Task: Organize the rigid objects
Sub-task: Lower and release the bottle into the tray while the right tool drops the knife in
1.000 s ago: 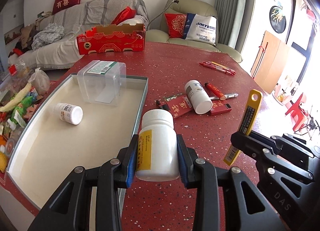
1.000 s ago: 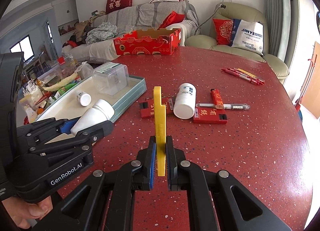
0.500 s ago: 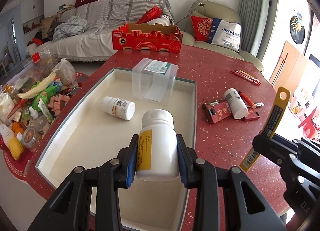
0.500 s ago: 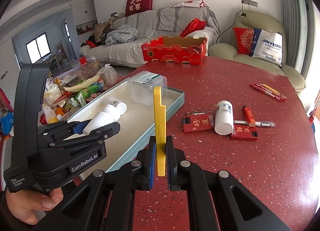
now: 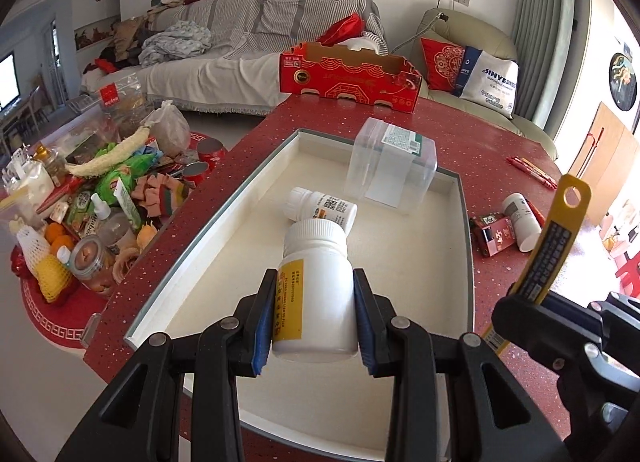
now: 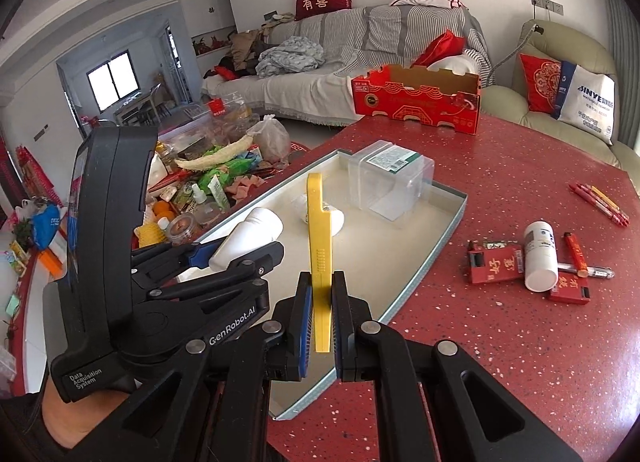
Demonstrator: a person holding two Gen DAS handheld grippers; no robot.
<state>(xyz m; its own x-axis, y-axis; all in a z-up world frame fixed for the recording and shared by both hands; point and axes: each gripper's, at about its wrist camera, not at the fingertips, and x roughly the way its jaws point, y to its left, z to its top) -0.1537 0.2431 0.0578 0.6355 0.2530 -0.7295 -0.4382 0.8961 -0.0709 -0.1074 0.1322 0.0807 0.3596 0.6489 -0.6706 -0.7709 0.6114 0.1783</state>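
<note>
Left hand-held gripper [image 5: 314, 320] clamped on white bottle [image 5: 315, 290], above tray [image 5: 466, 262]. Right hand-held gripper [image 6: 320, 322] clamped on yellow utility knife [image 6: 319, 258], blade-end up.

White walls, grey-striped sofa [image 6: 360, 45], beige armchair [image 6: 560, 73], daylit window [image 6: 114, 79]

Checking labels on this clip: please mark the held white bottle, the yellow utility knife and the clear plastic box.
held white bottle [image 5: 316, 294], left wrist view, middle of its body.
yellow utility knife [image 6: 319, 246], right wrist view, middle of its handle.
clear plastic box [image 5: 390, 165], left wrist view, front wall.
</note>
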